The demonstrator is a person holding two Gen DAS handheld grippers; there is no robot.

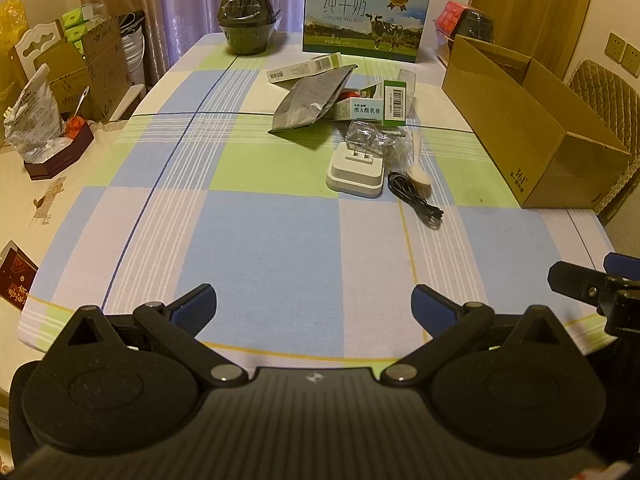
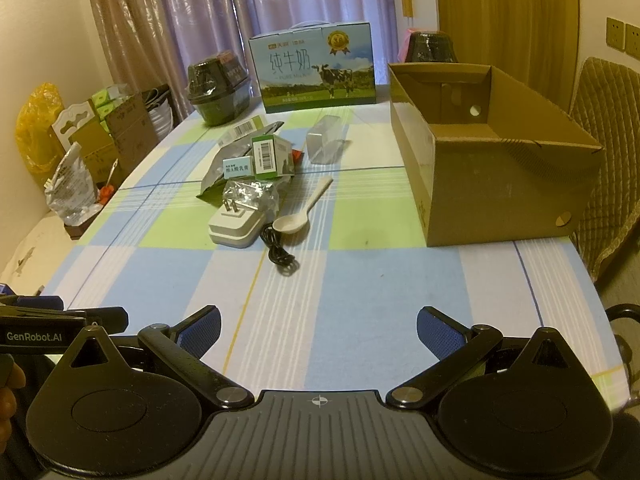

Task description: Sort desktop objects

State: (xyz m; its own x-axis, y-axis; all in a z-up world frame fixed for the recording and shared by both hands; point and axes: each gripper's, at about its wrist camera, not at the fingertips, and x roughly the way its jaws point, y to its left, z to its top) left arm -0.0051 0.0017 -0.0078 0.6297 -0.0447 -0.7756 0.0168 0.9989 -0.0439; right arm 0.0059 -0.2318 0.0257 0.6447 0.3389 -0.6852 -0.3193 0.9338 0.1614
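Observation:
A heap of small objects lies mid-table: a white plug adapter (image 1: 355, 171) (image 2: 236, 227), a white spoon (image 1: 418, 164) (image 2: 302, 213), a black cable (image 1: 414, 195) (image 2: 278, 249), a grey foil pouch (image 1: 314, 98) (image 2: 228, 168), green-and-white medicine boxes (image 1: 394, 103) (image 2: 269, 157) and a clear plastic wrapper (image 1: 370, 138). An open cardboard box (image 1: 532, 128) (image 2: 488, 160) stands at the right, with nothing showing inside it. My left gripper (image 1: 314, 308) hangs open over the near edge, far short of the heap. My right gripper (image 2: 319, 330) is open too, holding nothing.
A milk carton case (image 1: 364, 16) (image 2: 316, 68) and two wrapped black bowls (image 1: 246, 18) (image 2: 218, 86) stand at the far end. Bags and cartons crowd a side surface on the left (image 1: 60, 92). A padded chair (image 2: 608, 152) sits behind the cardboard box.

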